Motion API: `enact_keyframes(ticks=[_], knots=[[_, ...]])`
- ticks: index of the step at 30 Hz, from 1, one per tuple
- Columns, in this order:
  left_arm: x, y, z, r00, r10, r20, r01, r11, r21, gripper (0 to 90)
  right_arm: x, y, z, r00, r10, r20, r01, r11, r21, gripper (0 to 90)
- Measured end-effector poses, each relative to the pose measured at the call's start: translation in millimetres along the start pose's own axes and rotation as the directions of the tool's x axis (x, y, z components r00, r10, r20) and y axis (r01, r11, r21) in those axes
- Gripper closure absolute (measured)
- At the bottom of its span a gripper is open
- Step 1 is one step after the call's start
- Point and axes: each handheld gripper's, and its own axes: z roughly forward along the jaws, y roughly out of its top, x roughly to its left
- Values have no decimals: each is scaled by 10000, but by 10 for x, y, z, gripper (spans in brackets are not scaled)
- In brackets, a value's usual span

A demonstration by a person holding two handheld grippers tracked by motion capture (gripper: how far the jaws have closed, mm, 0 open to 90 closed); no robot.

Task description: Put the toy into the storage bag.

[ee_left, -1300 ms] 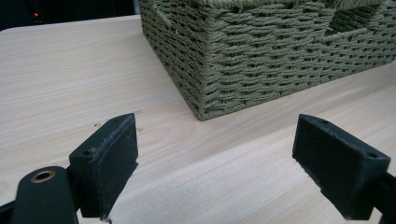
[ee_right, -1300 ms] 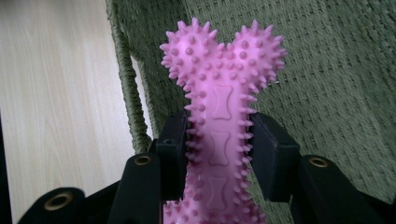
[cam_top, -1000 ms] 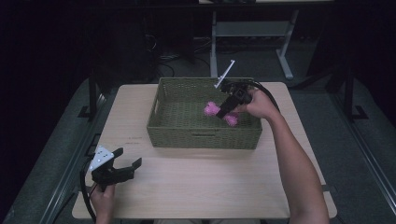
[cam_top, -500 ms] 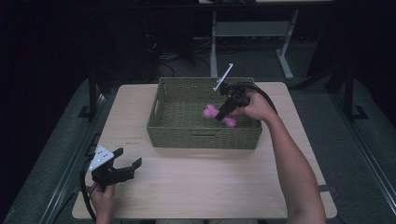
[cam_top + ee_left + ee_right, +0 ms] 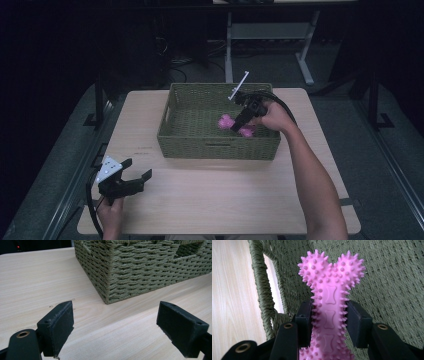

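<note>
1. I have the right gripper (image 5: 329, 322) clamped on a pink bone-shaped toy (image 5: 329, 290); its fingers (image 5: 358, 322) press the narrow shaft from both sides.
2. The toy is bright pink rubber, covered in short blunt spikes, with a two-lobed knob at the far end and small bone outlines moulded down the middle of the shaft.
3. From the high view I see the toy (image 5: 226, 121) inside the green woven basket (image 5: 215, 147), towards its right half, with the right gripper (image 5: 242, 119) reaching in over the far right rim.
4. The basket sits on the pale wooden desk (image 5: 225, 200), in its far half.
5. My left gripper (image 5: 131, 181) rests at the near left of the desk, well apart from the basket, fingers (image 5: 58, 326) spread wide with nothing between them.
</note>
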Motion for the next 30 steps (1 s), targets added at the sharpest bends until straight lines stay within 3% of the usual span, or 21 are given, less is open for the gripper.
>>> enact_keyframes(ticks=[30], knots=[[-6, 7, 5, 10000, 47, 36, -48, 10000, 18, 137, -67, -72, 181, 9992, 326, -248, -323, 9994, 96, 570]])
